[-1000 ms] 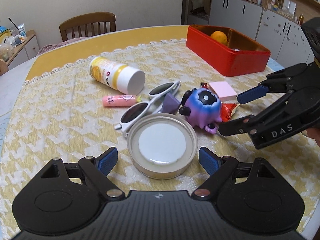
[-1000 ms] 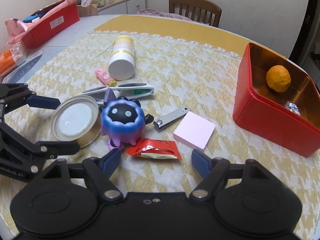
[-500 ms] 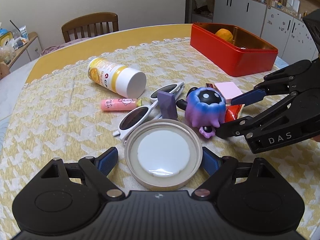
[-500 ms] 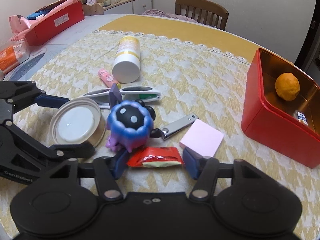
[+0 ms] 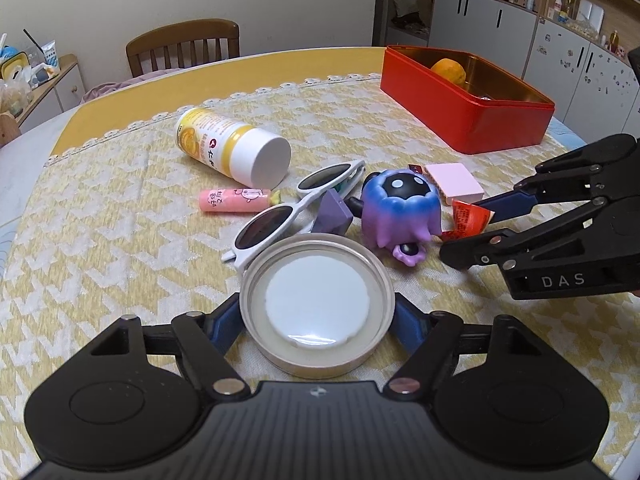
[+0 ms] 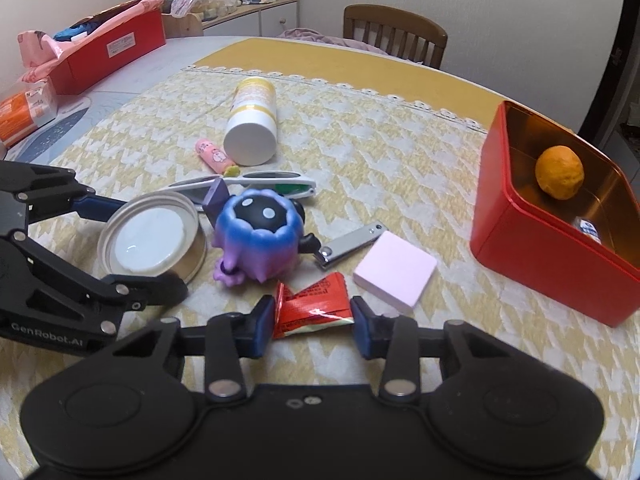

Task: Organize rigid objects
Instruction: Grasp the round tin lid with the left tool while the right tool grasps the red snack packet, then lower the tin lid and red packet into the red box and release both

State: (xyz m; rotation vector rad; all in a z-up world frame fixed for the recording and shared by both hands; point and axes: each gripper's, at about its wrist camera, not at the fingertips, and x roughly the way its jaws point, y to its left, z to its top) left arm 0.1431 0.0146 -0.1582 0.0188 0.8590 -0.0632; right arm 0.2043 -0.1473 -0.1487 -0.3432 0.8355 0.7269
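Observation:
A round metal lid (image 5: 316, 312) with a white liner lies on the yellow cloth. My left gripper (image 5: 316, 320) has a blue pad against each side of its rim, and its jaws are closing. A red snack packet (image 6: 312, 308) sits buckled between the pads of my right gripper (image 6: 312, 320), whose jaws are closing and pressing on it. From the left wrist view the right gripper (image 5: 466, 228) comes in from the right, beside a purple-blue toy (image 5: 400, 208). A red tin (image 6: 540, 256) at the right holds an orange (image 6: 560, 172).
White sunglasses (image 5: 280, 216), a purple block (image 5: 334, 216), a pink tube (image 5: 232, 202) and a yellow bottle (image 5: 236, 152) on its side lie behind the lid. A nail clipper (image 6: 352, 244) and a pink notepad (image 6: 396, 272) lie near the packet. A wooden chair (image 5: 184, 44) stands at the far edge.
My right jaws have come in from wide apart onto the red packet, which has crumpled upward. My left jaws have narrowed onto the lid's rim.

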